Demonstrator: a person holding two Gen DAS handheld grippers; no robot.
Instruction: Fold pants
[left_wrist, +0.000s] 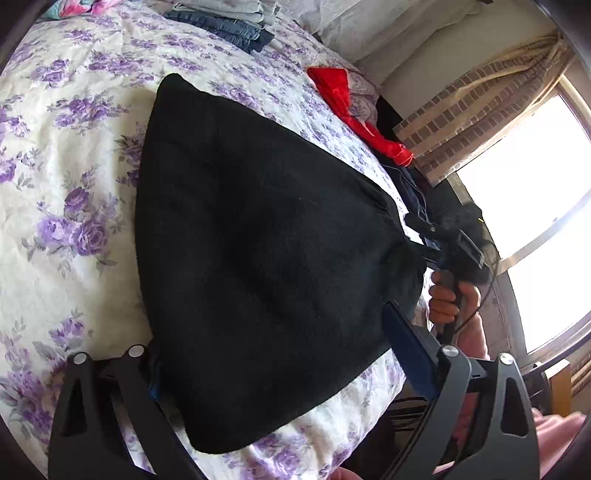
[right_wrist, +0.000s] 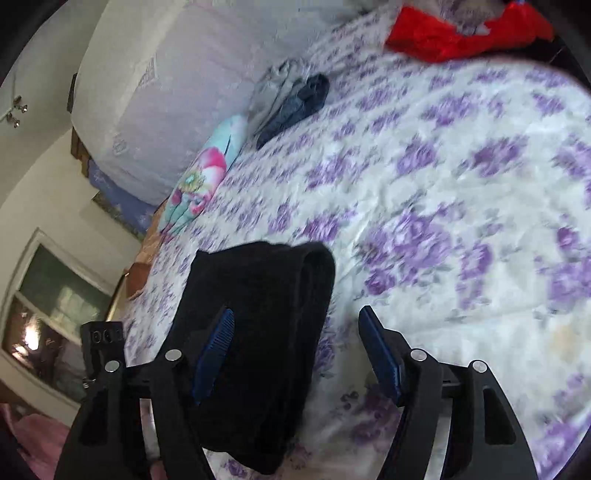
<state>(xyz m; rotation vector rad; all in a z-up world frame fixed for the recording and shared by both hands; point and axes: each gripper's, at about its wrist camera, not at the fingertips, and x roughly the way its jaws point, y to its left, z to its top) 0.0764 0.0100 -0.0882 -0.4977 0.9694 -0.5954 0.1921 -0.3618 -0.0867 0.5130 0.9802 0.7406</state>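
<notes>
The black pants (left_wrist: 258, 258) lie folded into a thick pad on the floral bedspread (left_wrist: 74, 166). My left gripper (left_wrist: 280, 354) is open, its fingers spread on either side of the pad's near part, which lies between them. My right gripper (left_wrist: 421, 236) shows at the pad's right edge, held by a hand. In the right wrist view the right gripper (right_wrist: 299, 350) is open, with the black pants (right_wrist: 258, 314) lying between and behind its left blue pad (right_wrist: 214, 354); the right pad (right_wrist: 380, 354) is over bare bedspread (right_wrist: 443, 184).
A stack of folded jeans and grey clothes (left_wrist: 229, 22) sits at the far side of the bed, also in the right wrist view (right_wrist: 291, 99). A red garment (left_wrist: 354, 110) lies near the bed's edge by the window. A colourful pillow (right_wrist: 199, 177) and a white pillow (right_wrist: 155, 92) lie at the head.
</notes>
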